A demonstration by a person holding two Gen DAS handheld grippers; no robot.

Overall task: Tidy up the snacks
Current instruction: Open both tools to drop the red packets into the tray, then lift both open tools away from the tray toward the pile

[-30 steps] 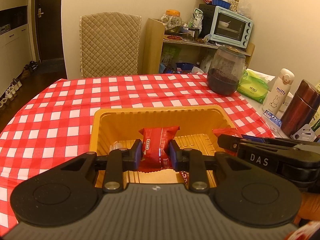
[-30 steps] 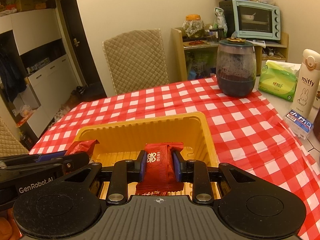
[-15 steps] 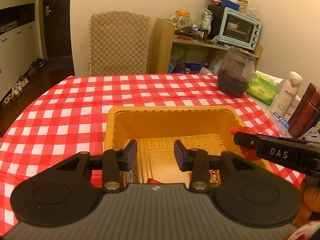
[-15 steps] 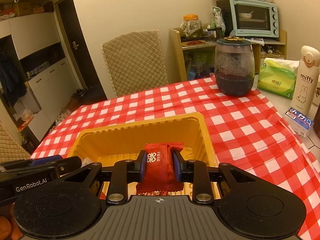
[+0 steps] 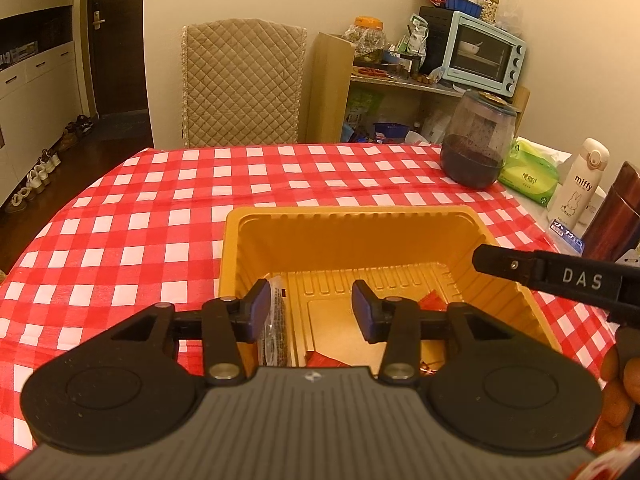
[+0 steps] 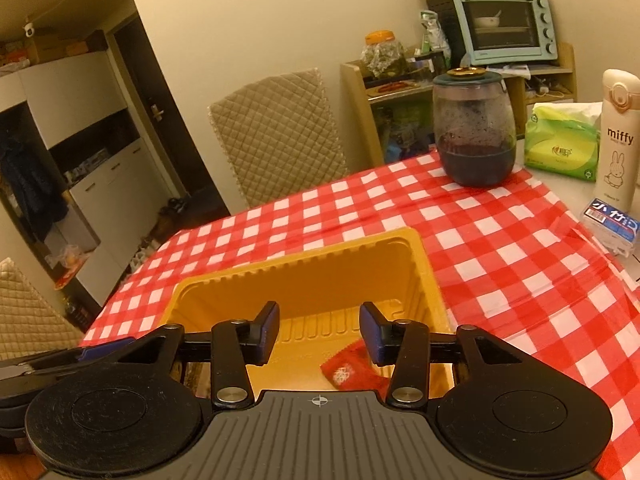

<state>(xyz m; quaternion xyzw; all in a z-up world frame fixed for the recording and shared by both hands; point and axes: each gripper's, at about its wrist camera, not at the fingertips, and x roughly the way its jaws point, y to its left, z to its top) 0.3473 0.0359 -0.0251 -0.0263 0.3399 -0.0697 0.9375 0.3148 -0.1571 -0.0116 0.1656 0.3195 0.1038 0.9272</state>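
A yellow plastic tray (image 5: 352,216) (image 6: 424,264) sits on the red-checked tablecloth (image 5: 160,208). My left gripper (image 5: 310,308) hangs over its near end, jaws opening, nothing between the pads. Red snack packets (image 5: 328,360) lie on the tray floor below it, and a clear-wrapped dark snack (image 5: 276,332) leans at the tray's left wall. My right gripper (image 6: 320,330) also hovers over the tray, jaws opening and empty. A red snack packet (image 6: 348,372) lies on the tray floor under its right finger. The right gripper's finger (image 5: 532,270) shows at the right of the left wrist view.
A dark glass jar (image 5: 476,140) (image 6: 474,128), a green tissue pack (image 5: 528,176), a white miffy bottle (image 6: 616,136), a brown flask (image 5: 612,216) and a small blue box (image 6: 612,226) stand at the table's right. A quilted chair (image 5: 240,84) sits behind the table.
Both grippers held red snack packets over the tray. The left let go first, then the right; both packets now lie in the tray and both jaws stand apart.
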